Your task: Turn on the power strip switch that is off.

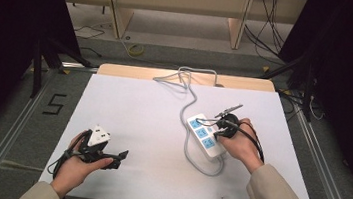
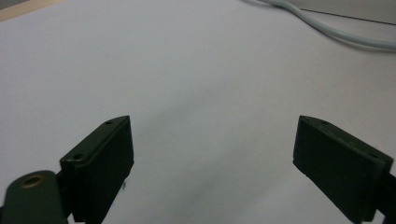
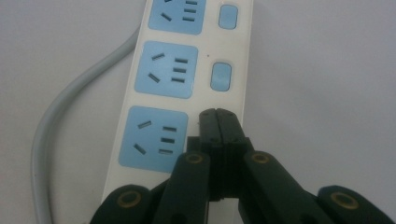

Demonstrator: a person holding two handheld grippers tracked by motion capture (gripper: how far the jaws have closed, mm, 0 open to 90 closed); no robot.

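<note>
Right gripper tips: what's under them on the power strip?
The shut right gripper sits over the power strip beside its nearest blue socket. Whatever lies directly beneath is covered; the other sockets have blue switches there.

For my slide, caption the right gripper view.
Shut right hand-held gripper pressing down beside the nearest socket of a white power strip.

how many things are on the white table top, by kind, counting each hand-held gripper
power strip: 1
grey cable: 1
hand-held gripper: 2, left hand-held gripper jaws apart, right hand-held gripper jaws together over the strip
total: 4
</note>
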